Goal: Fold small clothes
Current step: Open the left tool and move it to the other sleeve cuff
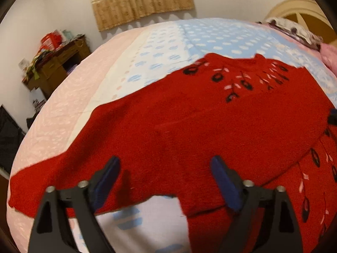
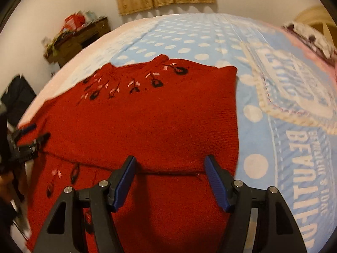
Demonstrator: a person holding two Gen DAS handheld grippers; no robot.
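A red knitted sweater (image 1: 189,122) with black and pink embroidered flowers lies flat on the bed, one sleeve stretched out to the left (image 1: 48,181). It also shows in the right wrist view (image 2: 158,122), where its right side is folded over the body. My left gripper (image 1: 166,166) is open and empty, just above the sweater near its lower edge. My right gripper (image 2: 169,164) is open and empty, above the fold line on the sweater. The left gripper also shows at the left edge of the right wrist view (image 2: 31,135).
The bed carries a light blue dotted blanket (image 2: 273,126) with white lettering and a pink sheet (image 1: 63,97) at the left. A cluttered wooden desk (image 1: 56,63) stands by the wall. A pillow (image 1: 294,29) and headboard lie at the far right.
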